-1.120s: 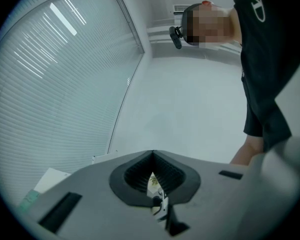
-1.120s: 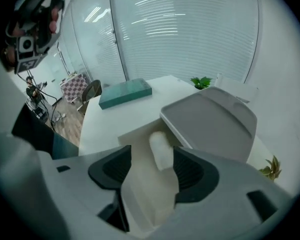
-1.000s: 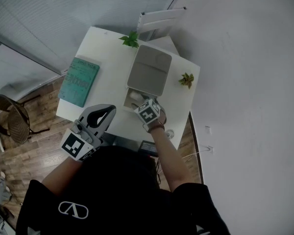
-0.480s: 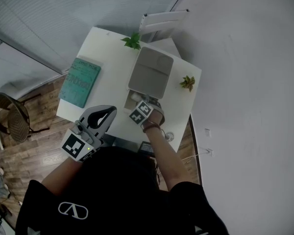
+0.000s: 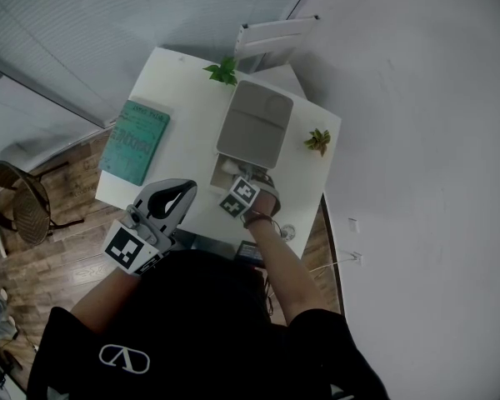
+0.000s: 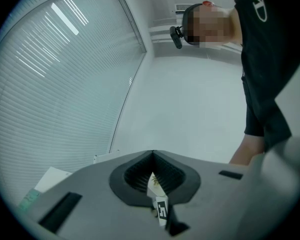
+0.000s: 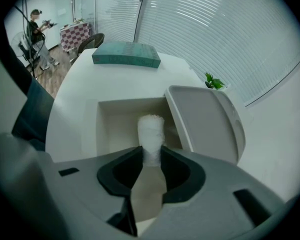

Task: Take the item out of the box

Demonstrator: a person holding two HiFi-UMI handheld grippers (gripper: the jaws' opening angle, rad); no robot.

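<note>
An open pale box (image 5: pixel 222 167) sits on the white table (image 5: pixel 187 107), its grey lid (image 5: pixel 254 122) flipped back. In the right gripper view a white fuzzy upright item (image 7: pixel 151 130) stands inside the box (image 7: pixel 110 119), beside the lid (image 7: pixel 205 119). My right gripper (image 7: pixel 151 155) points steeply down into the box; its jaws have just been closing and now press on the item's sides. In the head view the right gripper (image 5: pixel 236 187) dips into the box mouth. My left gripper (image 5: pixel 183 192) hovers by the table's near edge, shut and empty (image 6: pixel 152 154).
A teal book (image 5: pixel 134 140) lies at the table's left. Small green plants (image 5: pixel 222 69) (image 5: pixel 317 139) stand behind and to the right of the box. A white chair (image 5: pixel 271 36) stands behind the table, a dark chair (image 5: pixel 21 202) on the wooden floor to the left.
My right gripper has sunk into the box and rolled, its marker cube shifting slightly left. The left gripper has stayed put.
</note>
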